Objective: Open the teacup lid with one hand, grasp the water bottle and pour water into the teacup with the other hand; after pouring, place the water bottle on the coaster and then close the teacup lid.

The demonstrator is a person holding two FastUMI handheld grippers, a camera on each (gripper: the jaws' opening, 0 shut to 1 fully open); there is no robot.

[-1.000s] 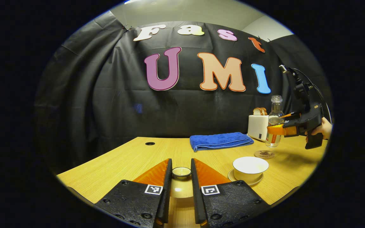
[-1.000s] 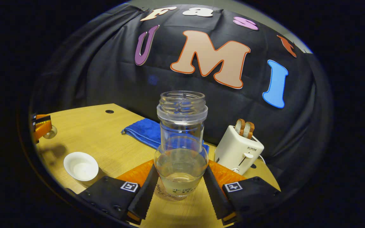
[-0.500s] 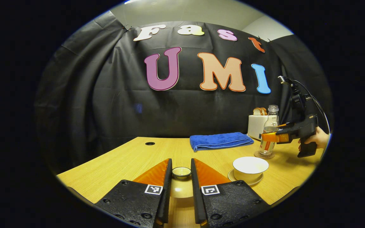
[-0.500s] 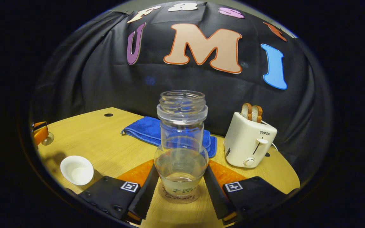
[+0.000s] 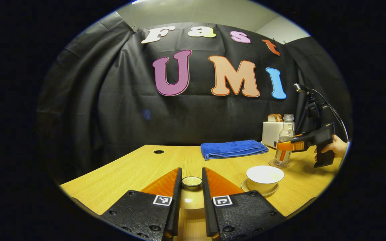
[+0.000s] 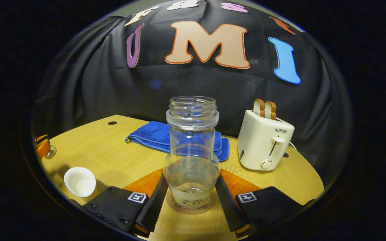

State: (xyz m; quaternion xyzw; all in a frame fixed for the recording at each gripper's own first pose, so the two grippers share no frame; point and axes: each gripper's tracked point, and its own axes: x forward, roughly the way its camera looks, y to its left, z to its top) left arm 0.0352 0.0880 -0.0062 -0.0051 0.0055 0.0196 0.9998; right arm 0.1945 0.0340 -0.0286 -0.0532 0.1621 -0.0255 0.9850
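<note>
Left gripper view. Your left tool is clenched on the teacup lid, both fingers pressing its knob, with the lid held clear of the counter at 6 o'clock. You hold it aside so that the teacup, on its saucer at 4 o'clock, stays uncovered. At 3 o'clock, your right tool grips the water bottle with your hand behind it; the bottle stands upright on the coaster, just beyond the teacup. The blue towel and the toaster sit farther back, out of the working path.

Right gripper view. Your right tool is grasping the water bottle low on its body, a finger on each side, which keeps the open neck vertical and the remaining water level. The bottle base meets the coaster at 6 o'clock. The teacup lies at 8 o'clock, with the left tool and lid at 9 o'clock, well apart from it. The toaster stands at 3 o'clock and the towel behind the bottle.

Judgement: pouring appears done. The next steps call for releasing the bottle, then lowering the lid squarely onto the cup.
</note>
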